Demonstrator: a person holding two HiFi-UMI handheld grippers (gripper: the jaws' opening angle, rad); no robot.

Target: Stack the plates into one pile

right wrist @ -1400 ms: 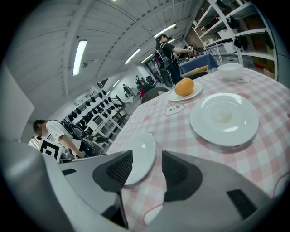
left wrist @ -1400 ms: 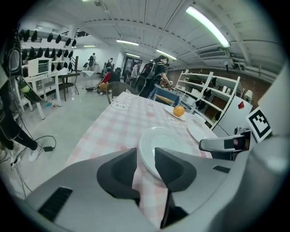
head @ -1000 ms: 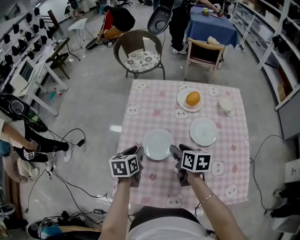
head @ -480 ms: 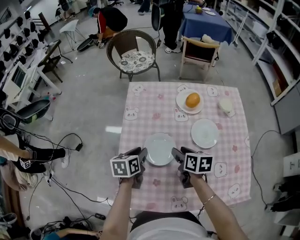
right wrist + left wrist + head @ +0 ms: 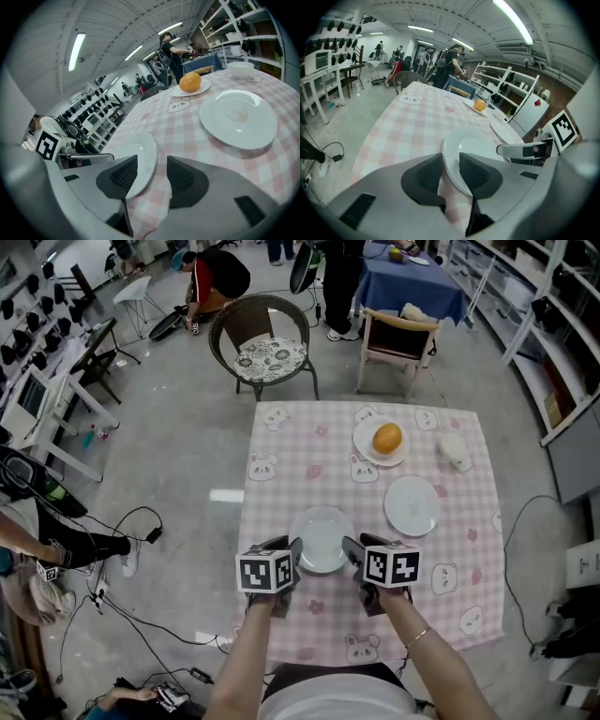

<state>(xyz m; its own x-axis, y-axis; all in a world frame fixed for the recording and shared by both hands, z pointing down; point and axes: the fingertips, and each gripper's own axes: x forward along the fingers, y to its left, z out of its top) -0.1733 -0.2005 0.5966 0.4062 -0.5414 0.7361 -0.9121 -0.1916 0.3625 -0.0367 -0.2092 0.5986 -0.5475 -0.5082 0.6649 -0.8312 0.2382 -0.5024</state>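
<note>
A white empty plate (image 5: pixel 322 536) lies near the front of the pink checked table (image 5: pixel 281 456). My left gripper (image 5: pixel 295 556) sits at its left rim, which lies between the closing jaws (image 5: pixel 451 164); the pads do not press it. My right gripper (image 5: pixel 351 549) stands open at the plate's right rim (image 5: pixel 137 151), with a gap beside the right pad. A second empty plate (image 5: pixel 411 505) lies further right (image 5: pixel 238 117). A third plate (image 5: pixel 367 452) behind it bears an orange (image 5: pixel 386 438).
A small white bowl (image 5: pixel 454 450) stands at the table's far right. A wicker chair (image 5: pixel 265 343) and a wooden chair (image 5: pixel 398 341) stand beyond the far edge. Cables (image 5: pixel 141 521) lie on the floor to the left.
Both grippers have sunk and moved forward to the near plate, so its rim now lies between each pair of jaws. The plates have not moved.
</note>
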